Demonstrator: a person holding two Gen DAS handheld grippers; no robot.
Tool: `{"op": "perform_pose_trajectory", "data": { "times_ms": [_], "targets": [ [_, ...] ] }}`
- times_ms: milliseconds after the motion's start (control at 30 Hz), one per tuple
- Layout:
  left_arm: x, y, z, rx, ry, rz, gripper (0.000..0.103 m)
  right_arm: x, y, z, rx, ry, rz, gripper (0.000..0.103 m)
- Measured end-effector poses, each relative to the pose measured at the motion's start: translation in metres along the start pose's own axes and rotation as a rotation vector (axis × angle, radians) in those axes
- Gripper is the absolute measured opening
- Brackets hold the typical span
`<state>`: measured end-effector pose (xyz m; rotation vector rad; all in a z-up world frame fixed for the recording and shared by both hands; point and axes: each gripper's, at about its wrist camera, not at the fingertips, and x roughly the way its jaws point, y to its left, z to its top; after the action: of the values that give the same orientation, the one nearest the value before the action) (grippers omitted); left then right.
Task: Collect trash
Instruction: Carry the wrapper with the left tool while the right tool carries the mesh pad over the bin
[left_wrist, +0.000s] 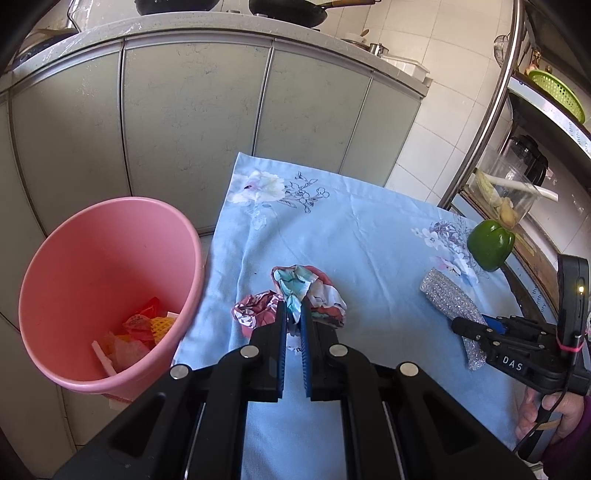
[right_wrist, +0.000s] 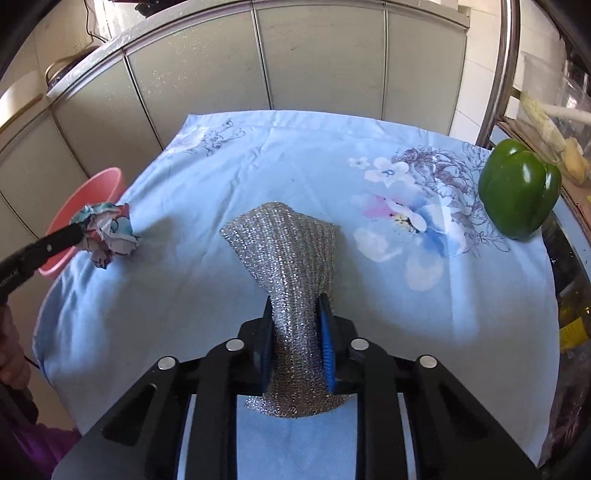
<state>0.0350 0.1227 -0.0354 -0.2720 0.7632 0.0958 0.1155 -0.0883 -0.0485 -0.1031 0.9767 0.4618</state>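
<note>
My left gripper is shut on a crumpled printed paper wad near the left edge of the blue floral cloth. A second, pinkish crumpled wad lies just left of it. The held wad also shows in the right wrist view. A pink bin stands left of the table, with wrappers inside. My right gripper is shut on a silver glittery scrubbing cloth, which also shows in the left wrist view.
A green bell pepper sits at the table's right edge. Grey cabinet doors stand behind the table. A metal rack with a clear container and a green basket stands on the right. Pans sit on the counter above.
</note>
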Motion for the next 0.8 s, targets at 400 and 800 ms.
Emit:
{"op": "perform_pose_trajectory", "data": {
  "times_ms": [400, 800],
  "targets": [
    [-0.027, 0.023, 0.009, -0.048, -0.072, 0.035, 0.006, -0.02, 0.076, 0.04, -0.135, -0.072, 0.144, 0.021],
    [-0.064, 0.063, 0.024, -0.125, -0.169, 0.134, 0.006, -0.029, 0.161, 0.079, -0.282, -0.128, 0.27, 0.021]
  ]
}}
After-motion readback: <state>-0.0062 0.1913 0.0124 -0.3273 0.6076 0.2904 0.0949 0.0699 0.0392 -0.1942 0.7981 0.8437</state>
